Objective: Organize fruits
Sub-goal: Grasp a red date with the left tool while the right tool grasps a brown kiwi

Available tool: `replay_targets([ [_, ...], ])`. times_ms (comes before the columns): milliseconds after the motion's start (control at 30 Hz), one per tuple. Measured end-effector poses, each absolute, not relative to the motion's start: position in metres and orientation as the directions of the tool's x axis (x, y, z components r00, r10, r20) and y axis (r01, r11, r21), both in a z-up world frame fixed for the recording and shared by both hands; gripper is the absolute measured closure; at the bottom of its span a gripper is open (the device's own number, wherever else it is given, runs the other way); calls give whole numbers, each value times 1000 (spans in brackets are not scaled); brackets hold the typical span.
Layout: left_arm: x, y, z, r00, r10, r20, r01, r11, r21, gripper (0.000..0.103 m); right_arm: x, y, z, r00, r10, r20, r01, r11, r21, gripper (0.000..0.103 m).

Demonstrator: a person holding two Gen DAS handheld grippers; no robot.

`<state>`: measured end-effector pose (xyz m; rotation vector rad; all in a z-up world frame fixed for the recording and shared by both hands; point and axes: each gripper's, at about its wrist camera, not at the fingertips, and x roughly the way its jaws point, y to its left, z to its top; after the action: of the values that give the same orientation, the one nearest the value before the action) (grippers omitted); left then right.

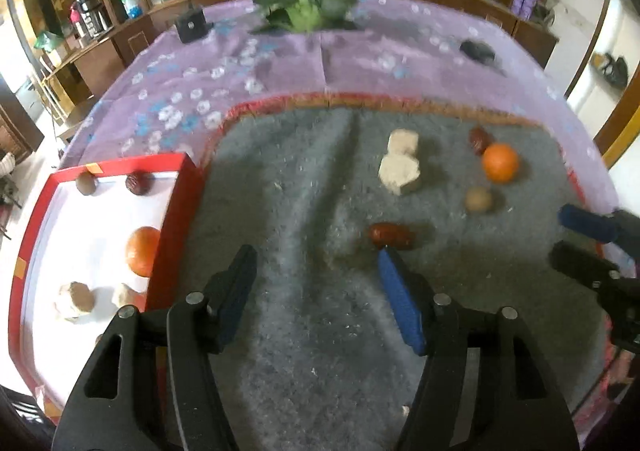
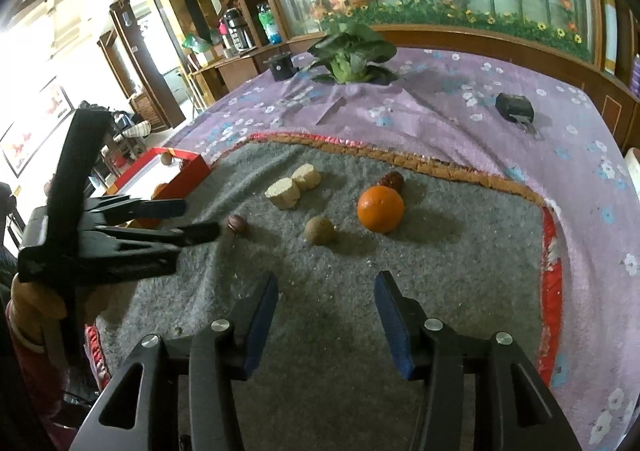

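Observation:
On the grey mat point(image 1: 304, 179) lie an orange point(image 1: 500, 162) point(image 2: 380, 209), a brown round fruit point(image 1: 478, 199) point(image 2: 319, 230), two red dates point(image 1: 391, 235) point(image 1: 480, 139) and two beige chunks point(image 1: 400, 173) point(image 2: 284, 193). My left gripper point(image 1: 316, 255) point(image 2: 200, 217) is open and empty, its right fingertip just short of the nearer date point(image 2: 237, 225). My right gripper point(image 2: 327, 279) point(image 1: 558, 231) is open over bare mat, in front of the brown fruit. At the left, the red box point(image 1: 176, 219) point(image 2: 188, 175) holds an orange point(image 1: 143, 251), a date point(image 1: 138, 183), a brown fruit point(image 1: 86, 183) and beige chunks point(image 1: 76, 299).
A purple flowered cloth point(image 2: 460, 131) covers the table beyond the mat. A leafy green vegetable point(image 2: 352, 51) and two small black objects point(image 2: 282, 67) point(image 2: 514, 107) sit at the far side. A hand and sleeve point(image 2: 36, 303) hold the left gripper.

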<state>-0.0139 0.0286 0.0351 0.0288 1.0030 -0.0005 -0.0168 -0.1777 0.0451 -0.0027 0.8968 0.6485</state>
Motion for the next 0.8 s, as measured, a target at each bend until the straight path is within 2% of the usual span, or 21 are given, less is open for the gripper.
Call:
replay_targets([
  [300,-9,0,26,539,-22,-842,111,993,45,39,-22,-169,40,424,517,-744,-548,800,245,54],
  [467,3,-1,18,522,-55,-851,108,994,1,39,-19,-170,35,416,514,-750,-539,804,252,54],
  [633,9,-9,10,527,-53,-848,149,988,31,41,-17,-167,33,408,513,-755,-542,802,252,54],
  [700,10,-8,9,527,-76,-846,172,985,19,64,-16,-166,33,410,512,-755,-544,802,249,54],
  [733,10,-7,9,527,-90,-845,175,984,5,65,-16,-166,33,411,512,-755,-544,802,248,54],
  [767,10,-6,9,531,-88,-843,175,985,7,71,-15,-164,34,412,510,-755,-543,803,246,54],
  [800,9,-5,10,533,-90,-841,181,983,10,71,-14,-163,33,412,508,-756,-543,804,243,54],
])
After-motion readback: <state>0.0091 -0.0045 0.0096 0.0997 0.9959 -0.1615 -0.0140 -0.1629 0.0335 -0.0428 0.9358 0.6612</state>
